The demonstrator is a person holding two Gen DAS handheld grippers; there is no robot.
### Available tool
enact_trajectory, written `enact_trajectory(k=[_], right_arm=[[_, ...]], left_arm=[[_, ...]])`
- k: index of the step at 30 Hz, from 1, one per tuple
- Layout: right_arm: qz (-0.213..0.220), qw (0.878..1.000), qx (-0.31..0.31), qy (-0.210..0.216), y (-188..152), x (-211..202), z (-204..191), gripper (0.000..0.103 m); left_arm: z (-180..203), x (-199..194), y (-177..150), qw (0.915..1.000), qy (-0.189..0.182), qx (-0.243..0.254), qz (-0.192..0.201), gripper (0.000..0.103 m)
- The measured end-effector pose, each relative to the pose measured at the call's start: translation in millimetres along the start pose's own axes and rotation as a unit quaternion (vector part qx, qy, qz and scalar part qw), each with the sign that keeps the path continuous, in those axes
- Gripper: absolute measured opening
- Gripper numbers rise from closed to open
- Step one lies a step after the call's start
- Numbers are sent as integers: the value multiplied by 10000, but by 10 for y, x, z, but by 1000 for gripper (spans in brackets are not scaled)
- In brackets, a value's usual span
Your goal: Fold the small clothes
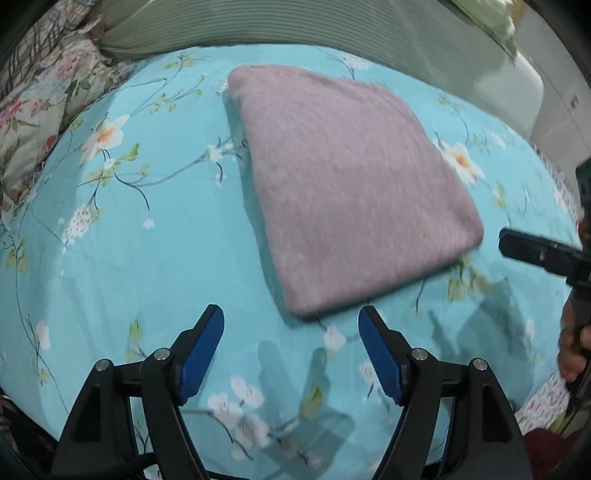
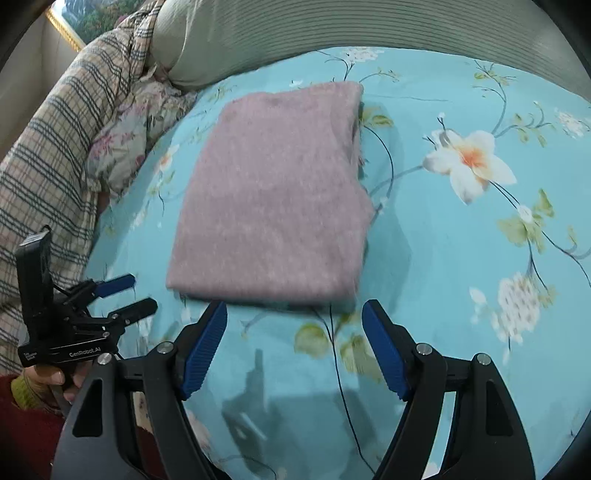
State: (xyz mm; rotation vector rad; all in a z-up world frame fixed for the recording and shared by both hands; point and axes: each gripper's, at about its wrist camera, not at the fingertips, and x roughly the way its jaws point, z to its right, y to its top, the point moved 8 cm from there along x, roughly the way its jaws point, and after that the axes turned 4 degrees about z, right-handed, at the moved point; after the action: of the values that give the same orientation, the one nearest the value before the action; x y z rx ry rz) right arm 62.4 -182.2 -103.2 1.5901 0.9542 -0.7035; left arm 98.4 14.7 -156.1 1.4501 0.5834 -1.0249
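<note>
Left wrist view is showing me a pink knitted garment (image 1: 351,184), folded into a neat rectangle and lying flat on a turquoise bedsheet (image 1: 129,258) printed with white blossoms. My left gripper (image 1: 291,325) is hovering just short of the garment's near corner, its blue-padded jaws spread wide and holding nothing. At the right edge of this view my right gripper (image 1: 517,245) is poking in beside the garment, apart from it. Right wrist view is showing the same garment (image 2: 273,206) straight ahead, with the right gripper (image 2: 295,321) released and empty, its jaws gaping just before the near edge. The left gripper (image 2: 129,295) is sitting to the left there, its two fingers parted above the bedsheet (image 2: 461,258). A plaid blanket (image 2: 62,147) and a floral pillow (image 2: 122,144) are lying along the bed's left side, and a ribbed grey-green cushion (image 2: 332,29) is lying along the far edge.
</note>
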Motion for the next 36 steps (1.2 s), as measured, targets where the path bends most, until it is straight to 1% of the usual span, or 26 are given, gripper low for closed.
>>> enact_trajectory(k=[1, 3, 5, 7, 8, 9, 10, 11, 12, 13, 14, 15, 16, 18, 19, 20, 21, 24, 27, 29, 33, 36], right_arm=[[-8, 10000, -25, -40, -50, -20, 0, 77], [-21, 9999, -96, -128, -126, -49, 5, 77], [-55, 9995, -228, -227, -204, -76, -11, 77], [-56, 9988, -373, -324, -257, -112, -32, 77], [-58, 9984, -443, -345, -274, -130, -50, 77], [-37, 9978, -534, -378, -286, -165, -73, 77], [-9, 9973, -609, -415, -287, -195, -90, 78], [38, 9965, -697, -458, -286, -231, -116, 81], [111, 9954, -809, -498, -267, -284, -142, 87], [165, 9948, -862, -516, -258, -330, -171, 90], [214, 9944, -902, -516, -236, -367, -187, 94], [258, 9940, -934, -515, -208, -402, -201, 97], [287, 9935, -962, -531, -179, -426, -207, 99], [334, 9929, -991, -567, -137, -440, -217, 99], [330, 9930, -982, -569, -120, -425, -219, 99], [309, 9934, -946, -572, -106, -397, -210, 99], [297, 9937, -913, -583, -108, -380, -209, 99], [247, 9944, -879, -523, -104, -302, -211, 99], [198, 9935, -975, -544, -82, -215, -212, 99], [171, 9928, -1036, -579, -65, -161, -221, 99], [66, 9915, -1145, -608, -6, -72, -237, 99], [83, 9909, -1170, -667, 82, -40, -227, 99]], left_arm=[[13, -24, -47, 9999, 101, 81, 65, 76], [32, -92, -152, 9983, 436, 257, 285, 76], [25, -134, -239, 9973, 571, 310, 339, 76], [26, -169, -305, 9973, 565, 335, 338, 76], [33, -170, -333, 9976, 530, 371, 250, 77], [48, -169, -369, 9975, 491, 499, 90, 77], [61, -172, -391, 9969, 501, 610, 10, 77], [58, -209, -393, 9960, 558, 699, 27, 77], [56, -247, -389, 9955, 605, 731, 81, 78], [53, -323, -359, 9946, 676, 753, 213, 79], [52, -366, -341, 9942, 713, 757, 265, 85], [39, -404, -318, 9937, 773, 759, 293, 87], [14, -459, -275, 9931, 838, 746, 344, 87], [-33, -577, -177, 9931, 865, 644, 458, 88], [-43, -606, -139, 9934, 859, 605, 471, 90], [-71, -619, -86, 9935, 886, 544, 457, 93], [-90, -617, -45, 9935, 930, 505, 424, 94], [-107, -628, 68, 9935, 945, 404, 487, 94], [-109, -602, 144, 9924, 1045, 383, 532, 94], [-66, -588, 195, 9910, 1139, 413, 577, 94], [-1, -533, 255, 9860, 1407, 645, 617, 94], [14, -496, 289, 9862, 1380, 676, 614, 94]])
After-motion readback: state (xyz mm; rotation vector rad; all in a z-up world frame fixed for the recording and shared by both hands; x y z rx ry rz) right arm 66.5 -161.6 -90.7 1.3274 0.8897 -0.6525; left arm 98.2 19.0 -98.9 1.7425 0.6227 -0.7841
